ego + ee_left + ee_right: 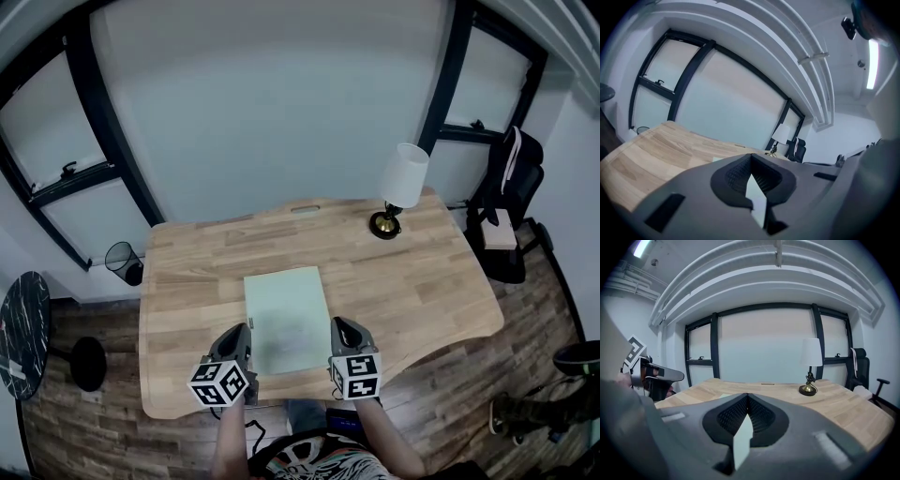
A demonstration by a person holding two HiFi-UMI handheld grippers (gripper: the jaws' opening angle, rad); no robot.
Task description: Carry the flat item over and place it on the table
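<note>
A pale green flat sheet (pixel 286 314) lies over the near middle of the wooden table (pixel 422 281); whether it rests on the wood I cannot tell. My left gripper (pixel 242 331) is shut on the sheet's near left edge and my right gripper (pixel 339 326) on its near right edge. The left gripper view shows the left gripper (pixel 751 159) with its jaws closed on a thin pale strip of the sheet (pixel 757 200). In the right gripper view the right gripper (pixel 747 397) pinches the sheet (pixel 742 440) edge-on in the same way.
A brass lamp with a white shade (pixel 401 187) stands at the table's far right. A wire waste basket (pixel 123 261) sits on the floor at the far left corner. A black office chair (pixel 506 211) is at the right, a dark round table (pixel 21 328) at the left.
</note>
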